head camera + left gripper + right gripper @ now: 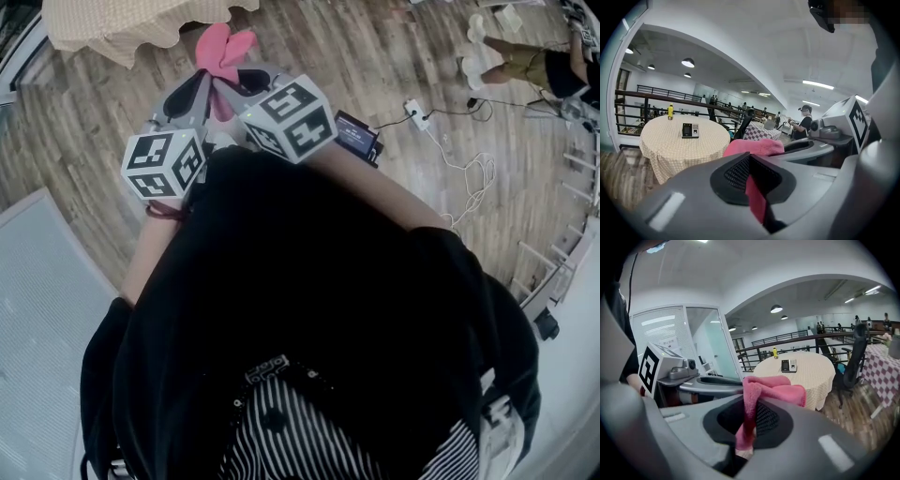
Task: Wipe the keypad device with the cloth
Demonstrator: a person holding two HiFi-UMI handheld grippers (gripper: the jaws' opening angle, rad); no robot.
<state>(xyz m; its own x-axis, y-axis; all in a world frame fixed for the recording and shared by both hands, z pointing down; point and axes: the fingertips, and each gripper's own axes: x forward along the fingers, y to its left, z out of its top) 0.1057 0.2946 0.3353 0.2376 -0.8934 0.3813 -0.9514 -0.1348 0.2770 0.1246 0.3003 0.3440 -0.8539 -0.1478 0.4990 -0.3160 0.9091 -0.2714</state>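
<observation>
Standing on the wood floor (394, 66), the person holds 2 grippers close together in front of a black top (309, 281), and 1 pink cloth (223, 52) is shared between them. The left gripper (751, 161) has its jaws pressed together on a fold of the cloth, which runs down into the seam between them and bunches up over the tips. The right gripper (750, 404) is much the same: its jaws are closed onto a hanging strip of the cloth, with the rest heaped over the top. The keypad device (690, 130) is well apart from both grippers, lying flat on a round surface (670, 150) draped in a pale checked cover. A yellow bottle (670, 111) stands upright behind the device, near the far edge of the same surface. In the head view that surface shows only as a draped edge at the top, just past the cloth. A dark office chair (853, 359) stands beside the surface, and a second surface (881, 369) in a dark-and-white check is next to the chair. On the floor lie a white power strip (417, 114) and a loose white cable (473, 183), and another person's legs (511, 61) show at the far side of the room.
</observation>
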